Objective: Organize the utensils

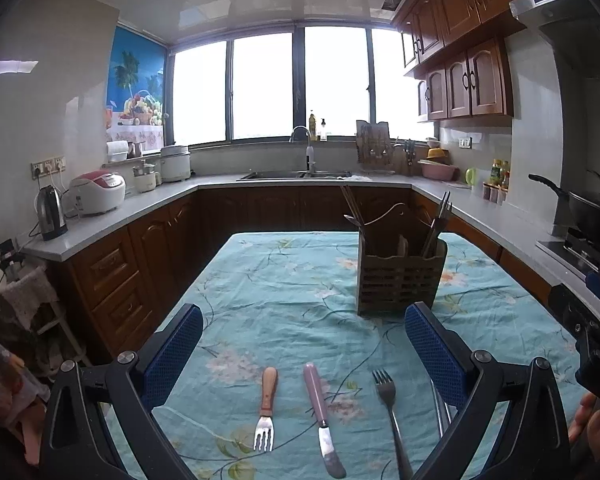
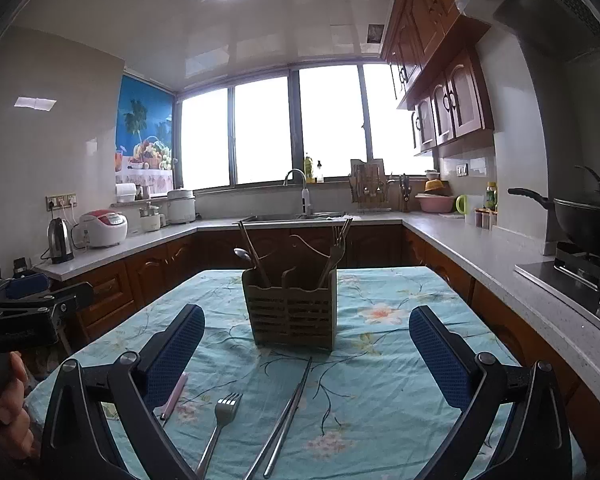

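A brown slatted utensil caddy (image 1: 400,280) (image 2: 294,312) stands on the floral tablecloth, holding chopsticks, a spoon and forks. In front of it lie a wooden-handled fork (image 1: 266,408), a pink-handled knife (image 1: 320,416), a steel fork (image 1: 390,412) (image 2: 220,424) and metal chopsticks (image 2: 288,408) (image 1: 440,408). My left gripper (image 1: 302,348) hovers open above the wooden fork and knife, holding nothing. My right gripper (image 2: 306,350) hangs open over the chopsticks, also holding nothing. The pink knife handle (image 2: 174,396) peeks out beside the right gripper's left finger.
The table (image 1: 284,280) sits inside a U-shaped kitchen counter (image 1: 120,212) with a kettle (image 1: 51,212), rice cooker (image 1: 98,192), sink (image 1: 296,175) and a wok on the stove (image 2: 584,220). A hand (image 2: 4,412) holds the left gripper's grip (image 2: 24,320).
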### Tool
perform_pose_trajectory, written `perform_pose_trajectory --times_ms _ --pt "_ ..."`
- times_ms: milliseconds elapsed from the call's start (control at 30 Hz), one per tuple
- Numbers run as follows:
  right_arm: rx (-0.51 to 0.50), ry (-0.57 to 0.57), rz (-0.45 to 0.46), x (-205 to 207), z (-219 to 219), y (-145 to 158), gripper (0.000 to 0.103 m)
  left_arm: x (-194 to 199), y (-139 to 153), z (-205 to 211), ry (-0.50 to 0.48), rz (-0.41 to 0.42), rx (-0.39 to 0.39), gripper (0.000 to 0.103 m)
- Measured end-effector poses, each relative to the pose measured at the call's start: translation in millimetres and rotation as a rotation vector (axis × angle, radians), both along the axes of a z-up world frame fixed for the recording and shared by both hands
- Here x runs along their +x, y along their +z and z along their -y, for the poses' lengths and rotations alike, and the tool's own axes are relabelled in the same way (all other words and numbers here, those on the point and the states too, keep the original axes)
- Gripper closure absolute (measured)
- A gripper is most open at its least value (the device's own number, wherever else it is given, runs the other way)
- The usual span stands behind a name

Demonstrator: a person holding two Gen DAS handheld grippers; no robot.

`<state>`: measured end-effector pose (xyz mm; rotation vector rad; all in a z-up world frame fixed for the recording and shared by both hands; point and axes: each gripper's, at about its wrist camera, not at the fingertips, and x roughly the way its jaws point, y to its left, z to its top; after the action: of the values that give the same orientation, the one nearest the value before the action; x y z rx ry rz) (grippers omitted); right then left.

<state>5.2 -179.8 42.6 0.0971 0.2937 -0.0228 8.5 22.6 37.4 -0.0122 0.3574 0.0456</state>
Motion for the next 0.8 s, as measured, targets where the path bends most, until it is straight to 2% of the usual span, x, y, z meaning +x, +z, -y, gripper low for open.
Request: perform_pose_trajectory --times_ms 800 --pt "0.012 0.016 -0.032 16.4 3.2 -15.4 0.0 19.6 -11.3 4.4 -0.006 -0.031 0.004 0.001"
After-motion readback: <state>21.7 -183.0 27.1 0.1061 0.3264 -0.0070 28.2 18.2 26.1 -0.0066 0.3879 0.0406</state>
